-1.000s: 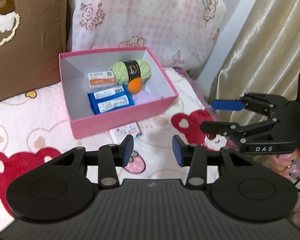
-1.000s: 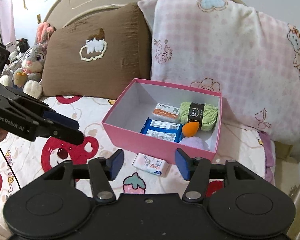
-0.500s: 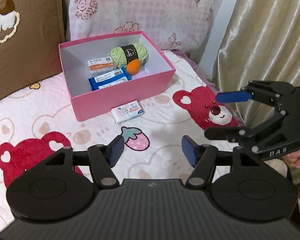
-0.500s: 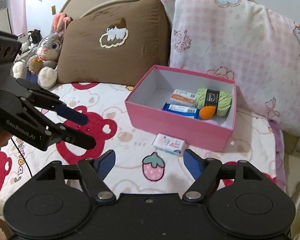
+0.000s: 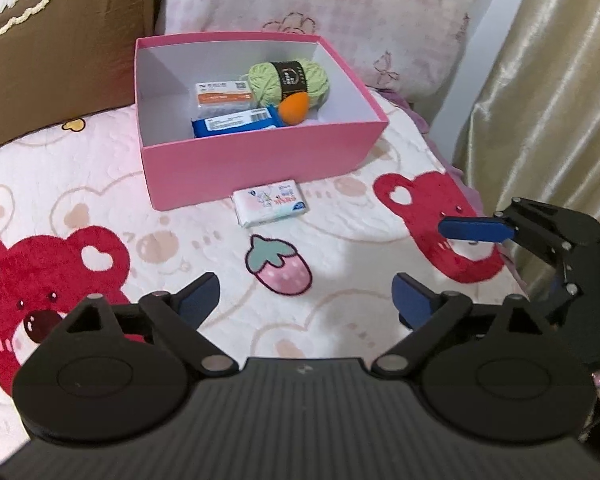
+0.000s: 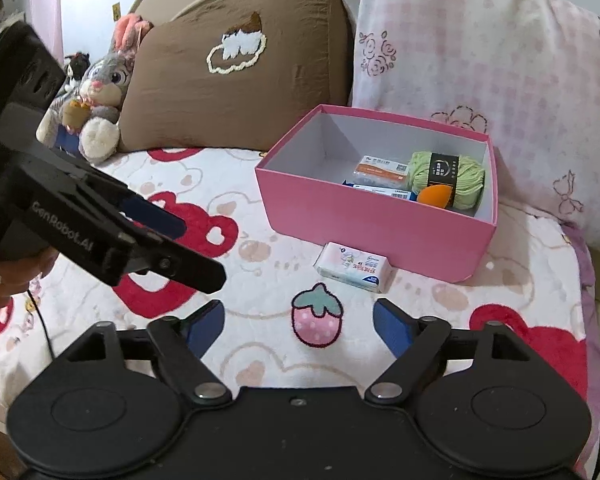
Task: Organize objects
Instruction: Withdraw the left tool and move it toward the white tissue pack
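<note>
Blue packet partly behind box wall.

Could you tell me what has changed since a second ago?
Both the left gripper and right gripper drew back from the pink box, their jaws opening with nothing between them. The tissue pack stays on the blanket; the box contents are unchanged.

One pink box sits on one bed, holding one green yarn ball, one orange sponge, one orange packet and one blue packet; one tissue pack lies outside; two pillows, one plush rabbit, two claws
</note>
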Demonstrator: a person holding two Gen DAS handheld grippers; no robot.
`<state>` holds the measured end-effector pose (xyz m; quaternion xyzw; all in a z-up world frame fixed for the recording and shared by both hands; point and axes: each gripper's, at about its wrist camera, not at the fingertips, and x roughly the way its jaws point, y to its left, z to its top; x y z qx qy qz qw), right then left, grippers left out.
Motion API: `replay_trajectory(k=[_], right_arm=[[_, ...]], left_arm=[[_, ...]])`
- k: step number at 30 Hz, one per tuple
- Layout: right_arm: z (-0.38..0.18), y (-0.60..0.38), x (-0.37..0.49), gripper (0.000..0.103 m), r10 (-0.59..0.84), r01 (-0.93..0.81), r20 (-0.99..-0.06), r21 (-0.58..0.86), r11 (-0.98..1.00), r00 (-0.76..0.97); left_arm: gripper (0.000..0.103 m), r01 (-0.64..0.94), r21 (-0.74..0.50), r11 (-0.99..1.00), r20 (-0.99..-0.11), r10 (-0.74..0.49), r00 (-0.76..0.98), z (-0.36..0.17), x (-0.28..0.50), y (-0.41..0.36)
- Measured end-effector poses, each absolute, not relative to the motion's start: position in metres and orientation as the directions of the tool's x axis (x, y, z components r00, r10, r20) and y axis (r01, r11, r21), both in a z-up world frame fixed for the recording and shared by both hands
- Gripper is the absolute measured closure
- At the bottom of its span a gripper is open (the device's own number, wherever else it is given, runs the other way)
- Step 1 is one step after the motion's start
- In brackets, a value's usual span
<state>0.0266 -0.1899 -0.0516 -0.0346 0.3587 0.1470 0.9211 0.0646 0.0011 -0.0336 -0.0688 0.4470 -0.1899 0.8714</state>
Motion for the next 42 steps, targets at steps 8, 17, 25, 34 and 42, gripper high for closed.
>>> replay_trajectory(k=[8,17,25,34,42], right_arm=[[-0.076,-0.188,0.047,0.012,0.232,-0.305,-0.65,0.0,0.952,0.724],[-0.102,-0.185,0.077,0.012,0.239,-0.335,-0.642,-0.03,0.942,0.729],[-0.122,-0.19,0.092,0.012,0.21,-0.319,-0.639,-0.059,0.946,0.74],[-0.137,-0.195,0.111,0.014,0.144,-0.249,-0.624,-0.085,0.965,0.768],[-0.166,-0.2,0.133,0.015,0.143,-0.22,-0.672,-0.03,0.975,0.727]], left_arm=[[0.001,0.173,-0.309,0.935,-0.735,-0.35,0.581,-0.057,0.08,0.003],[0.001,0.148,-0.253,0.956,-0.719,-0.288,0.633,-0.081,0.095,0.012],[0.001,0.122,-0.296,0.947,-0.701,-0.302,0.646,-0.108,0.115,0.009],[0.004,0.199,-0.266,0.943,-0.676,-0.33,0.659,-0.131,0.142,0.001],[0.008,0.11,-0.422,0.9,-0.657,-0.387,0.647,-0.162,0.164,0.015]])
